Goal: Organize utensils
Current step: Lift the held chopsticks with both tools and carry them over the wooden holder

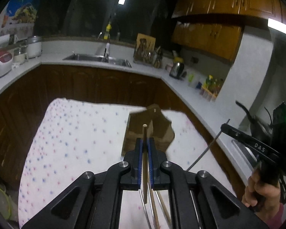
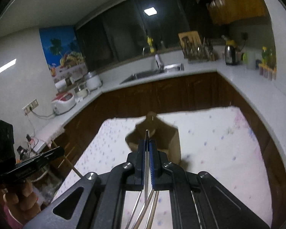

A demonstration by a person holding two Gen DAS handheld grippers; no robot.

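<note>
My left gripper point(image 1: 145, 143) is shut on a wooden chopstick point(image 1: 144, 152) that sticks out past the fingertips and runs back under the jaws. My right gripper point(image 2: 147, 145) is shut on a metal chopstick point(image 2: 146, 164) the same way. Both are held above a table with a white dotted cloth point(image 1: 70, 137). A brown wooden utensil holder point(image 1: 148, 131) stands on the cloth just beyond both grippers; it also shows in the right wrist view point(image 2: 158, 135). More wooden and metal sticks point(image 1: 156, 208) lie on the cloth below. The right gripper and its metal stick also show in the left wrist view point(image 1: 226, 127).
A white counter point(image 1: 85, 61) wraps round the room with a sink point(image 1: 97, 58), a rice cooker point(image 1: 0, 64), a dish rack point(image 1: 148, 55), a kettle point(image 1: 177, 68) and bottles point(image 1: 211, 85). Dark wooden cabinets stand beyond the table's far edge.
</note>
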